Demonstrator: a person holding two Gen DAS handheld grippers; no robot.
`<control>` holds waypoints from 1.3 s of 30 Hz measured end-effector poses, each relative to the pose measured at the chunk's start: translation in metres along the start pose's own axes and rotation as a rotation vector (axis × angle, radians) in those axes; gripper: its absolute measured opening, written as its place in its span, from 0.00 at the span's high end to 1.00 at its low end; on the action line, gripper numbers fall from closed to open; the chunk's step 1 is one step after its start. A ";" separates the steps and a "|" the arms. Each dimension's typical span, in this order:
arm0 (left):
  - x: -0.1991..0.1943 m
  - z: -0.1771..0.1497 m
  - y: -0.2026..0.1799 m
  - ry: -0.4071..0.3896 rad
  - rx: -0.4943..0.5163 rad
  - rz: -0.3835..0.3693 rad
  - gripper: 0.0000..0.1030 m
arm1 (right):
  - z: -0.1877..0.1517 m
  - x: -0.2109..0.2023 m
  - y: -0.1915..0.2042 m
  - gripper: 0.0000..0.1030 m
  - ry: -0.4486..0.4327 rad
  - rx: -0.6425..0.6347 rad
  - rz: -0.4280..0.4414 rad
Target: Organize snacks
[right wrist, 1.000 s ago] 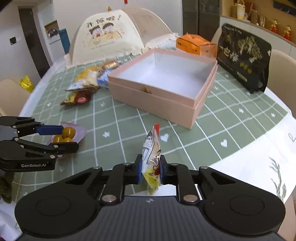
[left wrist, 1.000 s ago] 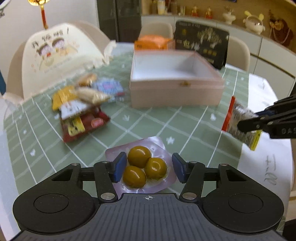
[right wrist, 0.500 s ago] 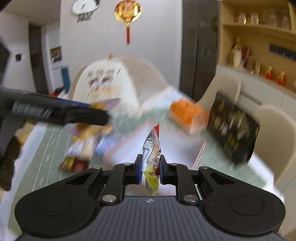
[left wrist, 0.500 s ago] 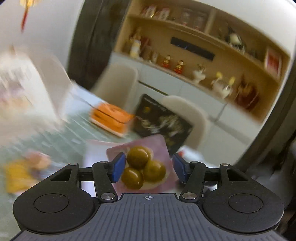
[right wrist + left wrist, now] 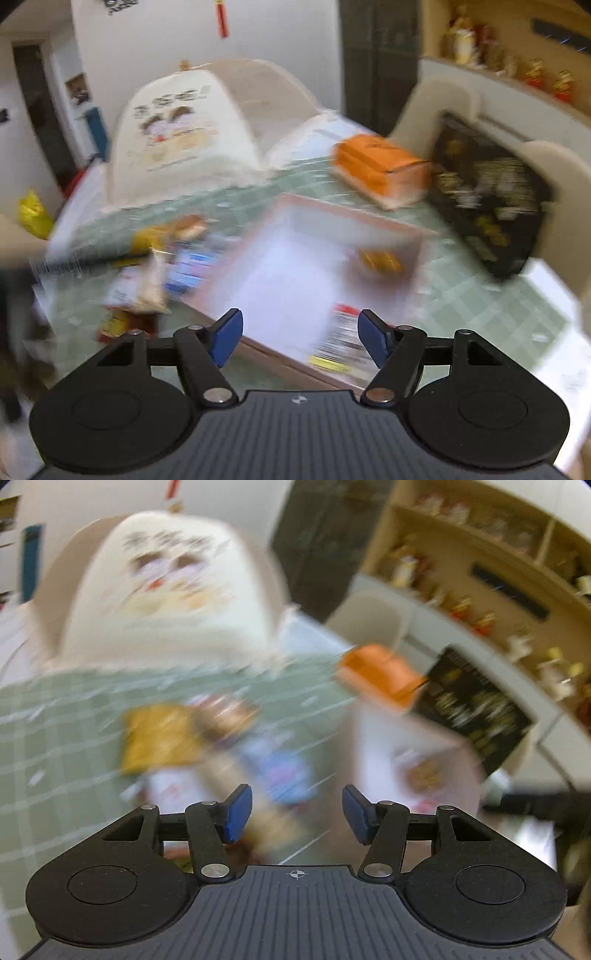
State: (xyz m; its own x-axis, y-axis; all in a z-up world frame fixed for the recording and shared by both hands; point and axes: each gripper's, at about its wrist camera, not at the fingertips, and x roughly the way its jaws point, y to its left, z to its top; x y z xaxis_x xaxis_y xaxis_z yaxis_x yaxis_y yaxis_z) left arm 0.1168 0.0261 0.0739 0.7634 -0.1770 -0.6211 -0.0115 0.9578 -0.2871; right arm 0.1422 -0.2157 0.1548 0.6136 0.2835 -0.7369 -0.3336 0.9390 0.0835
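My right tongs (image 5: 297, 339) hang over the pink box (image 5: 369, 225), jaws opening with nothing pinched; a red-and-white snack packet (image 5: 341, 341) lies in the box just ahead of the right pad, a tray of yellow sweets (image 5: 380, 260) farther in; my left tongs (image 5: 291, 814) stand spread and empty over the blurred snack pile (image 5: 207, 738), the box to their right.
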 end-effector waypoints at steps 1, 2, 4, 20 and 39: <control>0.001 -0.010 0.009 0.011 0.001 0.036 0.42 | 0.009 0.008 0.010 0.32 0.009 0.010 0.040; 0.000 -0.018 0.020 0.025 0.003 0.060 0.42 | 0.021 0.020 0.022 0.30 0.026 0.030 0.088; -0.003 -0.027 0.034 0.051 0.004 0.082 0.43 | 0.044 0.048 0.042 0.24 0.075 0.072 0.165; -0.056 -0.046 0.123 0.042 -0.234 -0.053 0.44 | 0.079 0.203 0.135 0.67 0.343 -0.032 0.058; -0.082 -0.065 0.143 0.067 -0.242 -0.055 0.44 | 0.136 0.284 0.149 0.43 0.261 0.011 -0.028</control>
State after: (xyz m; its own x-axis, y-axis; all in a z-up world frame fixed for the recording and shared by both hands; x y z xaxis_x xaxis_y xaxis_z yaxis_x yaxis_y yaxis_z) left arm 0.0106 0.1623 0.0359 0.7227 -0.2494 -0.6446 -0.1319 0.8657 -0.4829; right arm 0.3639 0.0314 0.0494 0.4165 0.1990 -0.8871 -0.3101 0.9483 0.0672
